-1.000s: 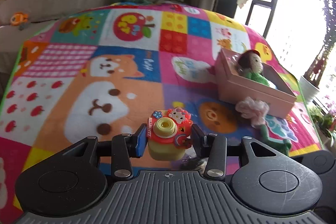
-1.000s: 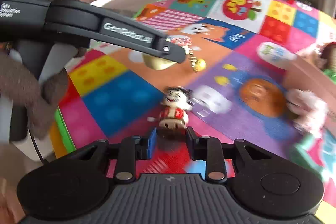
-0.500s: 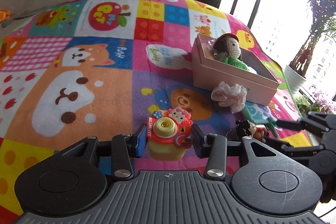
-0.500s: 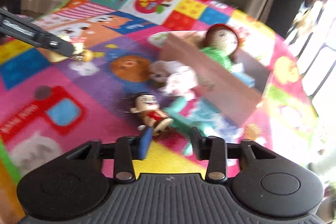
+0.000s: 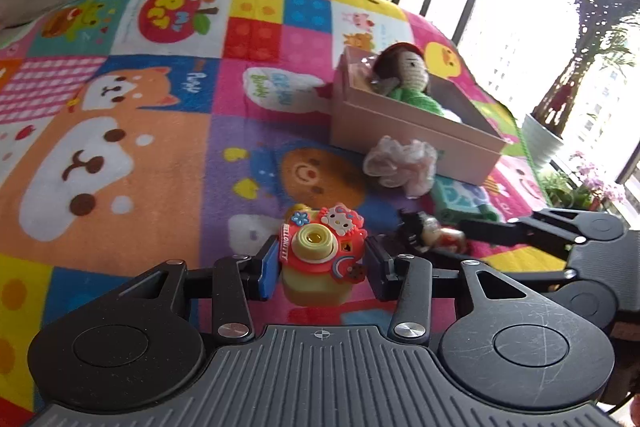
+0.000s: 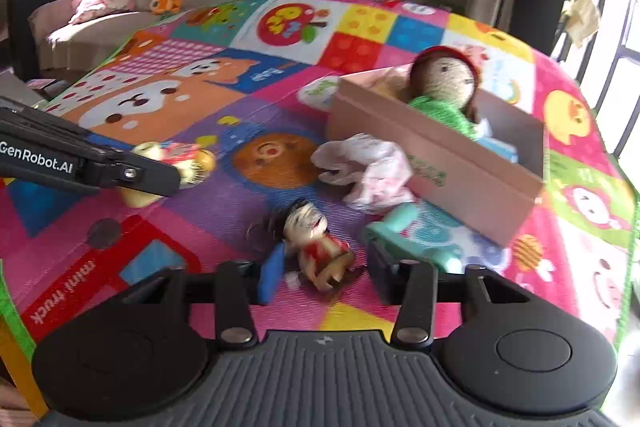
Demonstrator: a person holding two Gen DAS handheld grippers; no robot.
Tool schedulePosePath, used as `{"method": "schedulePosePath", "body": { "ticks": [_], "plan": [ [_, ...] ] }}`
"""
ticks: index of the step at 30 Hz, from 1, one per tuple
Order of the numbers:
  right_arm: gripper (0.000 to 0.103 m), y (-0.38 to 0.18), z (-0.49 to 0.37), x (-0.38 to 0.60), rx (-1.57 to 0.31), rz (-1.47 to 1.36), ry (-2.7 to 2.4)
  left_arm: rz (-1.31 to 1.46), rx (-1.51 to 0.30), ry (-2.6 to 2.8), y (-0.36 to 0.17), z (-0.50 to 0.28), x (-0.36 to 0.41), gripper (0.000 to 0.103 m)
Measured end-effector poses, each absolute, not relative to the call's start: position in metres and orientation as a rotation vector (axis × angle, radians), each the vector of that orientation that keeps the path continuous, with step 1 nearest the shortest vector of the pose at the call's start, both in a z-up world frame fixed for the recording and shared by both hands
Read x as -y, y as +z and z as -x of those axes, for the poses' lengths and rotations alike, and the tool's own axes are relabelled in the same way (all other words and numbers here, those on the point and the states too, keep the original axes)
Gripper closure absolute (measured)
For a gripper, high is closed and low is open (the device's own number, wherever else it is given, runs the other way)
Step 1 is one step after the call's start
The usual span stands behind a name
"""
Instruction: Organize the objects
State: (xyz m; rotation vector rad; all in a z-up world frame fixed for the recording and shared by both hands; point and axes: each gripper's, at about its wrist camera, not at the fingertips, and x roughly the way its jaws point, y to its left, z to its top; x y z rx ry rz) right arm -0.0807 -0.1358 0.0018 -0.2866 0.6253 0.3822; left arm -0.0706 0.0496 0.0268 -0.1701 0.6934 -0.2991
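daylight from blown-out window (image 5: 520, 7) | fisheye-bent edges | right view motion-blurred

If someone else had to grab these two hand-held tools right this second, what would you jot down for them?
Left gripper: shut on the toy camera, held above the play mat.
Right gripper: jaws apart around the small figurine, which lies tilted between them; whether it is gripped is unclear.
Done: the crochet doll is in the pink box.
Left: toy camera and figurine probably go in the box; the pink scrunchie and the teal item lie on the mat in front of it.
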Motion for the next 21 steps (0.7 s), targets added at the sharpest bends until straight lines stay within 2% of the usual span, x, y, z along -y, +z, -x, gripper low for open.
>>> {"method": "schedulePosePath", "body": {
  "ticks": [7, 11, 15, 18, 21],
  "plan": [
    [0.061, 0.002, 0.124, 0.139, -0.583, 0.483, 0.492, 0.181, -0.678, -0.352, 0.033, 0.078, -0.042, 0.055],
    [0.055, 0.001, 0.125, 0.159, -0.547, 0.544, 0.35, 0.16, -0.692, -0.367, 0.031, 0.082, -0.035, 0.055],
    [0.054, 0.014, 0.115, 0.177, -0.582, 0.382, 0.327, 0.15, -0.718, -0.366, 0.025, 0.081, -0.031, 0.055],
    [0.043, 0.021, 0.112, 0.18, -0.607, 0.254, 0.437, 0.138, -0.729, -0.369, 0.024, 0.082, -0.029, 0.055],
    [0.033, 0.017, 0.109, 0.173, -0.588, 0.264, 0.473, 0.131, -0.734, -0.369, 0.023, 0.085, -0.028, 0.055]
  ]
}}
